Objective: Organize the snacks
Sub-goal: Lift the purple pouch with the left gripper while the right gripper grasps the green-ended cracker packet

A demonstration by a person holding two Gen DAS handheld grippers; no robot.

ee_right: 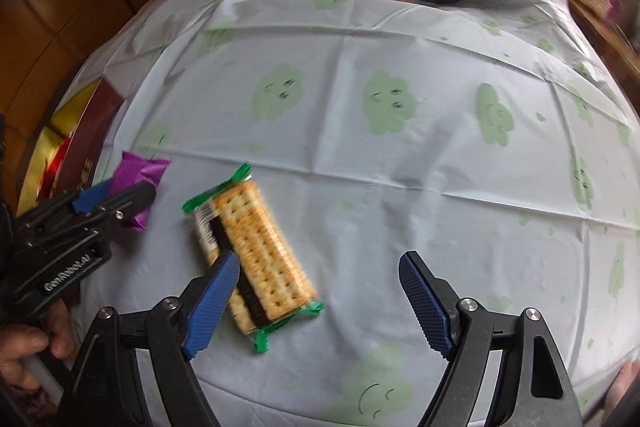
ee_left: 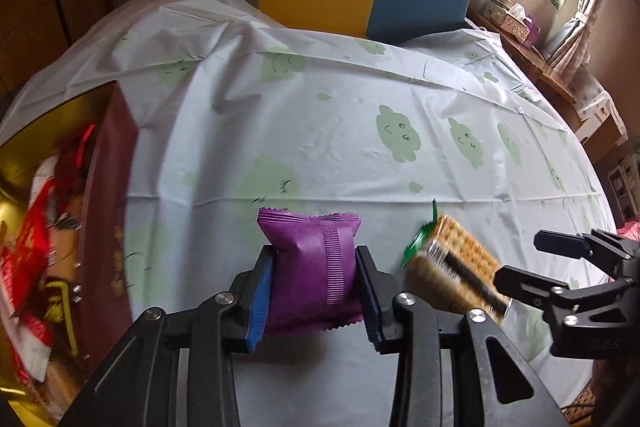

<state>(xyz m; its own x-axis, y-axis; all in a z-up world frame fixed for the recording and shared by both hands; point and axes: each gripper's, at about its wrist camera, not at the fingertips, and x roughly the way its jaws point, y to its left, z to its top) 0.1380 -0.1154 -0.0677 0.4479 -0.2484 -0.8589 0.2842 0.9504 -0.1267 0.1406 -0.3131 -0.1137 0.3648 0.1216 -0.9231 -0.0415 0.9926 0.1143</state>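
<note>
Left claw (ee_left: 314, 291) pinches the purple snack packet (ee_left: 310, 267) — lift cleanly toward the box (ee_left: 108, 211) at frame left — while the open right claw (ee_right: 320, 301) must centre on the cracker pack (ee_right: 256, 259).

left gripper (ee_left: 314, 291) clamped; right gripper (ee_right: 320, 301) fingers (ee_right: 212, 301) spread.

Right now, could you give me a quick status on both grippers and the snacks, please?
Left gripper shut on purple packet. Right gripper open above cracker pack, not gripping it. Box of snacks at left; nothing in the way.
</note>
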